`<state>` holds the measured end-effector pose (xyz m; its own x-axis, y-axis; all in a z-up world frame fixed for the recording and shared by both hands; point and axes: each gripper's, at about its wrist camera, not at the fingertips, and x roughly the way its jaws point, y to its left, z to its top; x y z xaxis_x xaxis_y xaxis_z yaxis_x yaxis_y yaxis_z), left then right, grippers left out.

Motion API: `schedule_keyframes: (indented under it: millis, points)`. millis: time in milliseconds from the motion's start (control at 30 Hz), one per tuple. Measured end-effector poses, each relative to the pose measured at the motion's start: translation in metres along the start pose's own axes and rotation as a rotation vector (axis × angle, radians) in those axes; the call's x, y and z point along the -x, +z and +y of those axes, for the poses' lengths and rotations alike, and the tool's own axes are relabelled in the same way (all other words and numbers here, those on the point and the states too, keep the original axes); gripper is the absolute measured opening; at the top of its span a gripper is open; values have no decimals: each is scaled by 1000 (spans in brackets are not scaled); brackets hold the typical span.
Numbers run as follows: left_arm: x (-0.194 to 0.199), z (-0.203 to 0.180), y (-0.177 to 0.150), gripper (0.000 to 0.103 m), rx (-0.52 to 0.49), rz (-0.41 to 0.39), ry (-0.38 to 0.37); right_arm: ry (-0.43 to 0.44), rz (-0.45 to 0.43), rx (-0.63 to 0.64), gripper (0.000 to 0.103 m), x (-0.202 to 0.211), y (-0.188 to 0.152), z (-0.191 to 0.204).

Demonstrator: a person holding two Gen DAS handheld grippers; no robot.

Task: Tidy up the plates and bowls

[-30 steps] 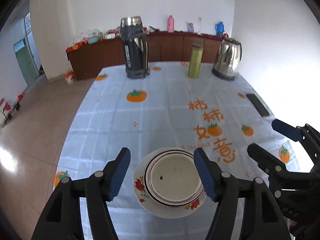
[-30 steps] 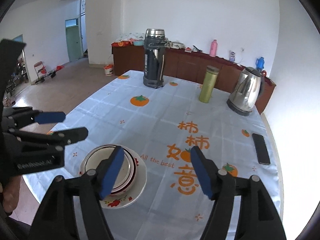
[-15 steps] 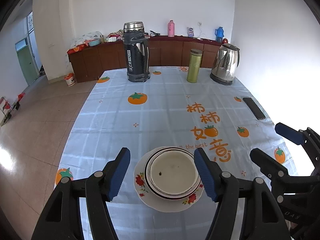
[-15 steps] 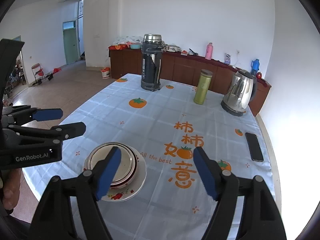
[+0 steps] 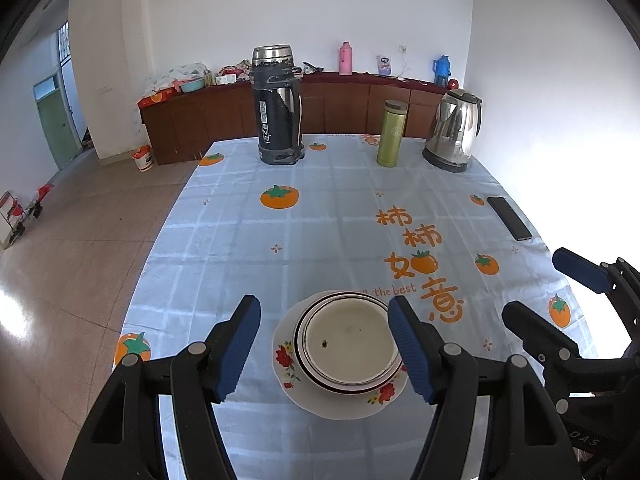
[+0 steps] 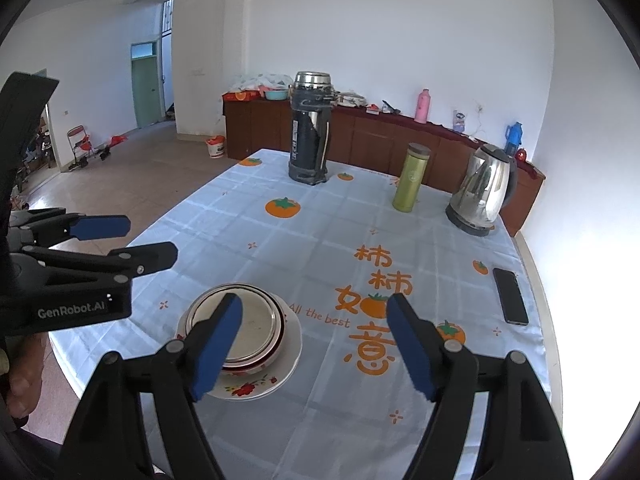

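Note:
A white bowl with a dark rim (image 5: 348,344) sits stacked on a white plate with red flowers (image 5: 286,360) near the table's front edge. The stack also shows in the right wrist view: the bowl (image 6: 256,328) on the plate (image 6: 290,356). My left gripper (image 5: 326,346) is open and empty, held above and just short of the stack. My right gripper (image 6: 314,346) is open and empty, to the right of the stack. Each gripper shows in the other's view, the right one (image 5: 560,292) and the left one (image 6: 136,240).
At the far end of the table (image 5: 320,232) stand a large dark thermos (image 5: 278,108), a green flask (image 5: 392,134) and a steel kettle (image 5: 454,130). A black phone (image 5: 509,218) lies near the right edge. Tiled floor lies to the left.
Both grippers have pulled back and risen a little from the stack, so more of the table and room shows. The bowl and plate have not moved.

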<state>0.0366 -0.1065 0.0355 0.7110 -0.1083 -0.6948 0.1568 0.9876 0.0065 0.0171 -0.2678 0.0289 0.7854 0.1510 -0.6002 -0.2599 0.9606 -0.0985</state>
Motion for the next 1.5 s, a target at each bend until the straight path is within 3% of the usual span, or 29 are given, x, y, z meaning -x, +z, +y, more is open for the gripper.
schedule_keyframes:
  millis: [1267, 1500]
  points:
    - [-7, -4, 14, 68, -24, -25, 7, -13, -35, -9, 78, -3, 12, -7]
    - [-16, -3, 18, 68, -21, -14, 42, -9, -25, -11, 78, -9, 15, -10]
